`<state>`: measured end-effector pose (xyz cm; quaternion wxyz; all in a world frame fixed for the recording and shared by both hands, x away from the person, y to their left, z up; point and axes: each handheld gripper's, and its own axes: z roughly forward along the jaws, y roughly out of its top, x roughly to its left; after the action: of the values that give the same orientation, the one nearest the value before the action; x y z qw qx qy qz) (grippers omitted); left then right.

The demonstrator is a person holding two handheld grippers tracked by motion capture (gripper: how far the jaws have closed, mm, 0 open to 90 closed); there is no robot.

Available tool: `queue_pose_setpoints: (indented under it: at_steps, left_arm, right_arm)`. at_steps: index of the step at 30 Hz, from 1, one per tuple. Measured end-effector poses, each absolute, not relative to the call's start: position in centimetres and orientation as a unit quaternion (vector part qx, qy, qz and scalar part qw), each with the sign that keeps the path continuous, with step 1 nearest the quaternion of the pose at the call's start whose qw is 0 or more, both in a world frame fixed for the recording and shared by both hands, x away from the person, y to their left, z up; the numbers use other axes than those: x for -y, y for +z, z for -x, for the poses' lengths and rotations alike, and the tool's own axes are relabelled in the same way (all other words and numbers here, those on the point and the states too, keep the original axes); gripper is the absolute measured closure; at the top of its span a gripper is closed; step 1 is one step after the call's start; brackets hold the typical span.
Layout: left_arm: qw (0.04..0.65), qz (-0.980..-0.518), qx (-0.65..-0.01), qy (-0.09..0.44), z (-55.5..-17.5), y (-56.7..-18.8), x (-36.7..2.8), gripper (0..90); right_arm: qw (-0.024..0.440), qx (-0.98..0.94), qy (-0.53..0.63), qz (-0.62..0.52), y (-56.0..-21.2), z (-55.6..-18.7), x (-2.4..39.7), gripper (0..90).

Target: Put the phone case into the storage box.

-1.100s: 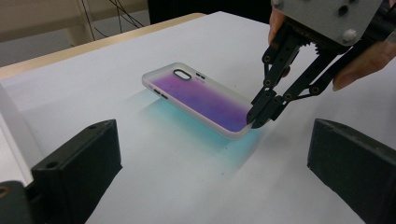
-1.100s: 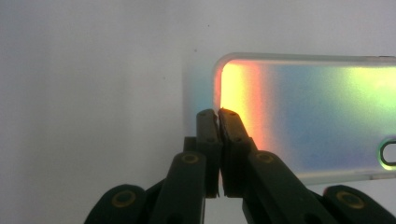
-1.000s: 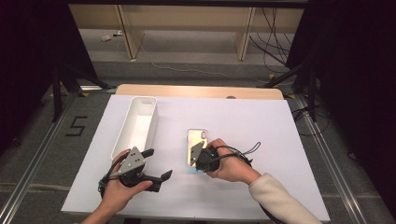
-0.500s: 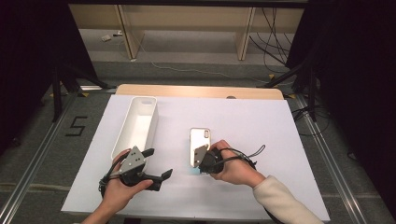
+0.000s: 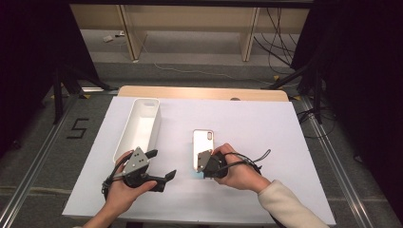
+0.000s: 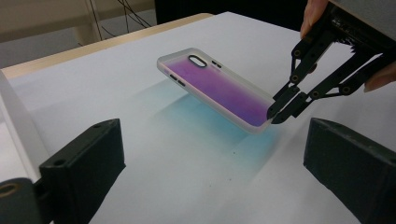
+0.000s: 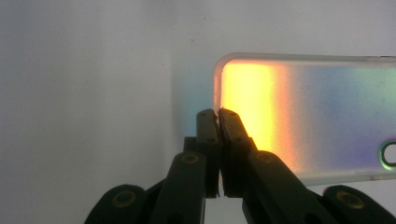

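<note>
1. Jaws of the right gripper (image 6: 284, 106) pinch the case's (image 6: 219, 88) near edge, lifting it tilted off the table (image 5: 266, 123).
2. Left gripper (image 5: 159, 166), jaws spread, waits beside the bin (image 5: 119, 147).
3. Keep the pinch firm; lift slowly toward the bin.

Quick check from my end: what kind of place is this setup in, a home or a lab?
Most likely a lab or recording bay, not a home. A white-covered table stands between dark curtains, loose cables run over the floor behind it, and a taped number 5 marks the floor.
</note>
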<state>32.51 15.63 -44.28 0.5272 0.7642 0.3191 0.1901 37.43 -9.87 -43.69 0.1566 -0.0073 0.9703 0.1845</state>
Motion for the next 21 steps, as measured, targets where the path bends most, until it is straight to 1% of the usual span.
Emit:
queue_pose_setpoints:
  at_steps: [3, 5, 13, 15, 16, 21]
  left_arm:
    - [0.526, -0.764, -0.320, 0.191, -32.6, -44.2, -15.5, 5.0]
    - [0.526, -0.765, -0.320, 0.190, -32.7, -44.2, -15.4, 5.3]
    - [0.522, -0.767, -0.321, 0.188, -33.0, -44.0, -14.5, 6.7]
    - [0.524, -0.767, -0.321, 0.185, -33.1, -44.0, -14.4, 7.0]
    - [0.524, -0.766, -0.322, 0.184, -33.1, -43.9, -14.4, 7.2]
    - [0.526, -0.764, -0.323, 0.187, -33.4, -43.7, -14.2, 8.0]
  right_arm:
    - [0.155, -0.971, 0.184, 0.000, -43.7, -37.3, 9.9, 88.7]
    - [0.167, -0.968, 0.186, 0.009, -43.8, -37.2, 10.0, 88.7]
    - [0.172, -0.967, 0.188, 0.004, -43.9, -36.7, 9.9, 88.7]
    - [0.182, -0.965, 0.191, 0.015, -43.9, -36.7, 9.9, 88.8]
    - [0.174, -0.965, 0.194, 0.007, -43.9, -36.6, 10.0, 88.7]
    - [0.182, -0.959, 0.216, 0.008, -43.8, -36.5, 10.2, 88.7]
